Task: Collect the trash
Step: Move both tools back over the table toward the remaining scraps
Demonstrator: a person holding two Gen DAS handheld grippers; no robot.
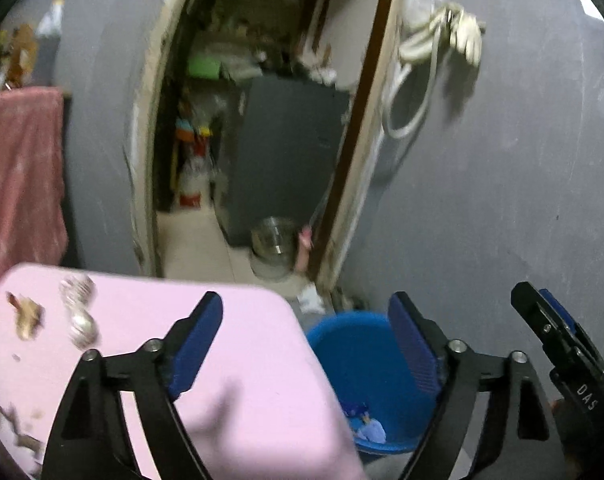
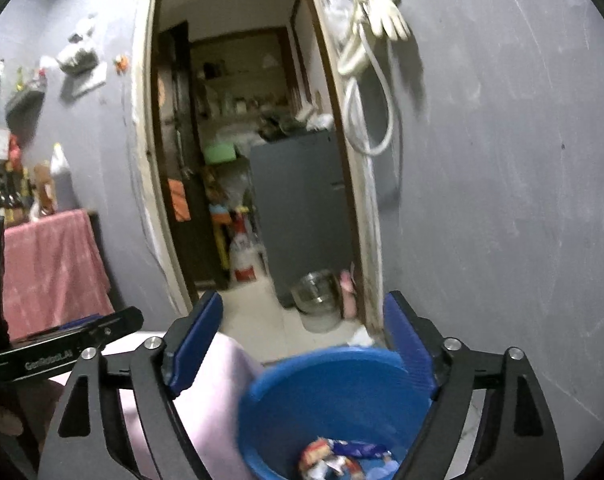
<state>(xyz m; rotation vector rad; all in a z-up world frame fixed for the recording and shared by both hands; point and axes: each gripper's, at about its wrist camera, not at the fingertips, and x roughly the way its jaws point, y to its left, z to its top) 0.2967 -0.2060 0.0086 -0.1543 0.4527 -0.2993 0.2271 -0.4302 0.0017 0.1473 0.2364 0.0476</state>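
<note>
A blue bucket [image 1: 366, 376] stands on the floor right of a pink table [image 1: 221, 352]. It holds colourful wrappers [image 2: 342, 456] at its bottom. On the table's left part lie crumpled silvery wrappers [image 1: 79, 312] and brown scraps [image 1: 25, 314]. My left gripper [image 1: 306, 344] is open and empty, above the table's right edge and the bucket. My right gripper [image 2: 306, 348] is open and empty, just above the bucket [image 2: 334, 404]. Its tip also shows in the left wrist view [image 1: 542, 316].
A grey wall [image 1: 502, 200] rises behind the bucket, with white hose and a glove [image 1: 434, 40] hung on it. A doorway [image 1: 253, 120] opens onto a cluttered room with a steel pot [image 1: 273, 240] on the floor. A pink cloth [image 1: 17, 176] hangs at left.
</note>
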